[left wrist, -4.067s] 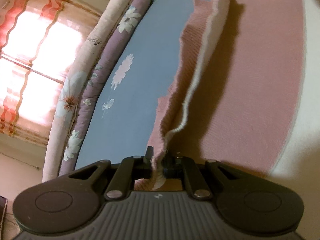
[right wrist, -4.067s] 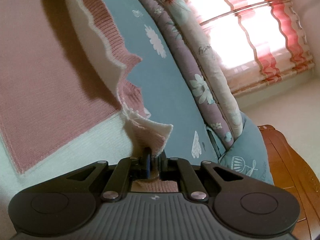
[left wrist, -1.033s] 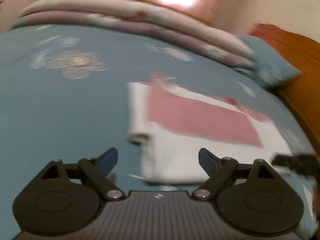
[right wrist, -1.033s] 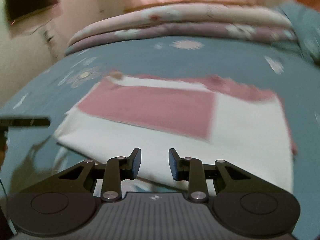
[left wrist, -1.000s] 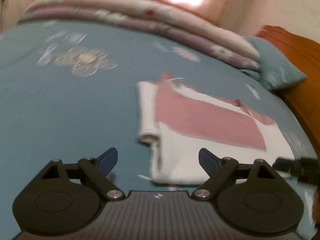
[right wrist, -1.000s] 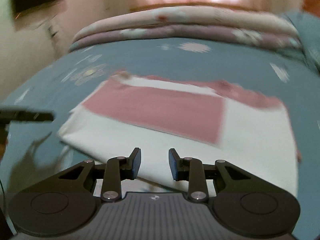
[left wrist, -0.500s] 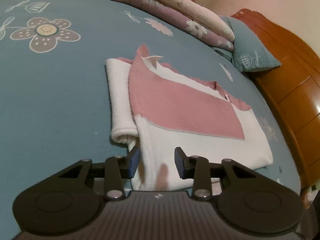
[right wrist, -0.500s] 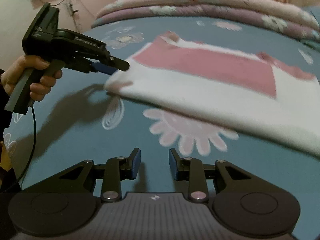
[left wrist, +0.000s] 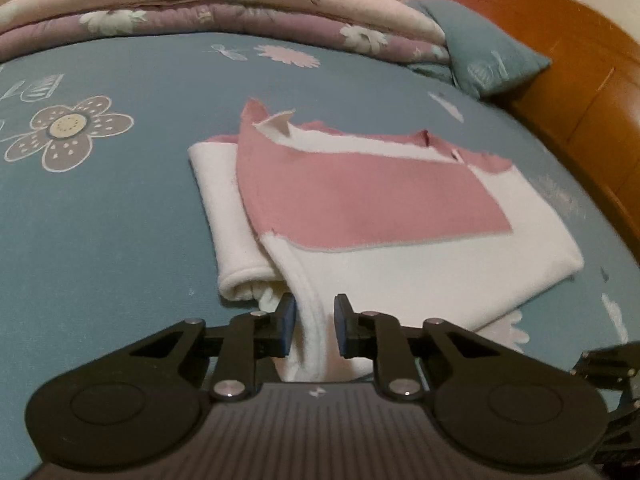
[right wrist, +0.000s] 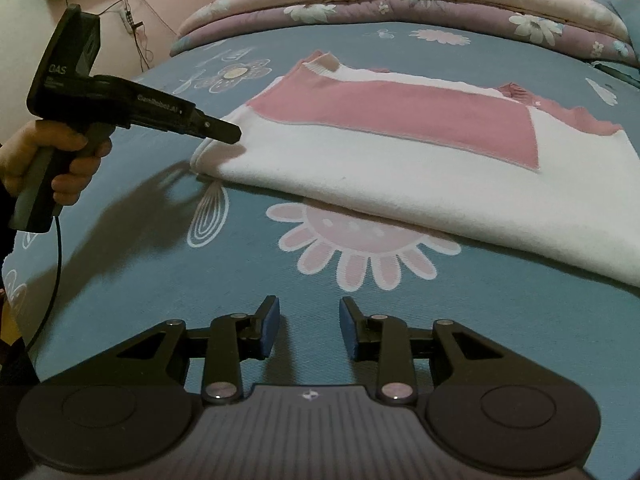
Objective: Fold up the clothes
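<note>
On the bed, whose blue sheet (right wrist: 520, 320) is printed with flowers, a pink and white sweater (left wrist: 400, 264) is laid out folded, with a pink panel across its upper half and white fabric toward the near edge. One white sleeve (left wrist: 228, 216) is folded beside the body on the left side of the left wrist view, its cuff open toward the camera. The left tool (left wrist: 314, 330) is set at the near left corner of the sweater, and its jaws have just been closing; a white fold of the hem is seen between the blue pads (left wrist: 286, 328), with the left pad against the cloth and a narrow gap visible at the right pad, so a firm grip cannot be confirmed. In the right wrist view the same left tool (right wrist: 230, 135) is seen from the side, gripped by a hand (right wrist: 52, 160), its tip touching the sweater's corner (right wrist: 216, 160), which is slightly raised off the sheet. The right tool (right wrist: 308, 330) is held above bare sheet, just short of the sweater's near edge, with its jaws parted and nothing between them. Folded quilts (left wrist: 240, 12) in pink and purple floral fabric are stacked along the far side of the bed, a blue pillow (left wrist: 488, 52) is set beside them, and a wooden headboard (left wrist: 580, 92) is seen at the right.
</note>
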